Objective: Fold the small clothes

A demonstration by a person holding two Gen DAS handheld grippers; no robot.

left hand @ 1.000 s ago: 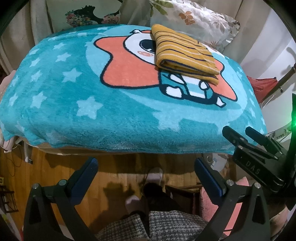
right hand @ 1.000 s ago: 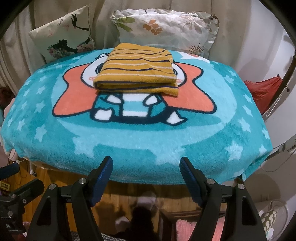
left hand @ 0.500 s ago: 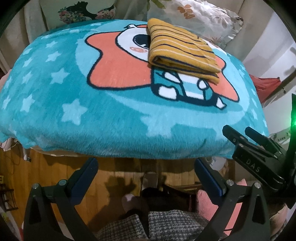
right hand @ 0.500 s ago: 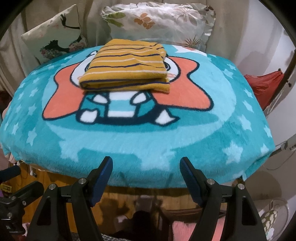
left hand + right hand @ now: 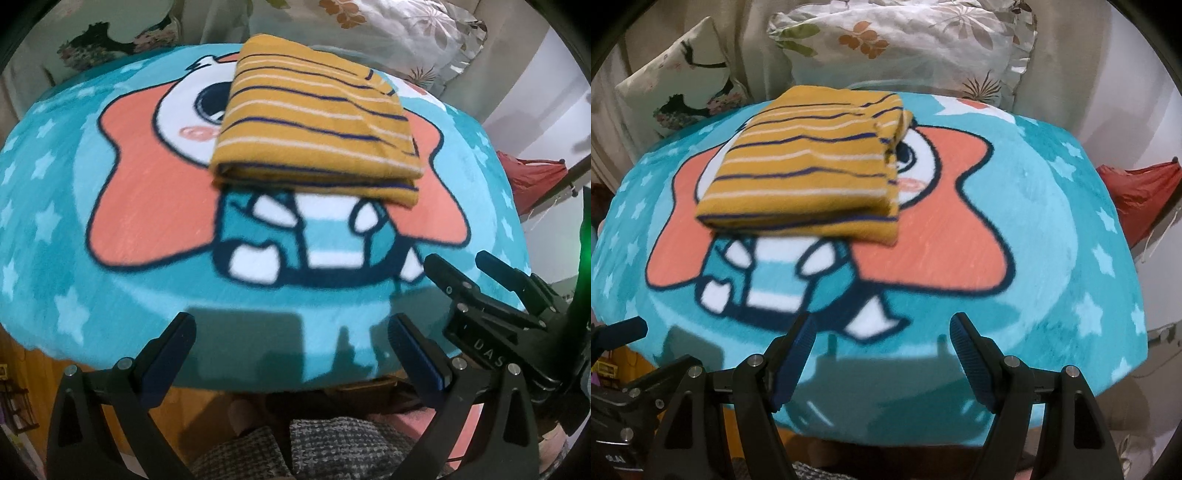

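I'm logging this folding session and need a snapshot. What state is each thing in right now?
striped garment: folded into a flat stack, lying on the blanket, untouched.
teal blanket: spread flat.
left gripper: open, empty, over the blanket's near edge.
right gripper: open, empty, over the near edge.
floral pillow: propped behind the blanket.

Teal star-print blanket (image 5: 110, 295) with a cartoon figure, a folded mustard striped garment (image 5: 314, 122) on its middle.

I see a teal star-print blanket (image 5: 1052, 236), two floral pillows (image 5: 905, 48) behind it, and red fabric (image 5: 1137, 192) at right.
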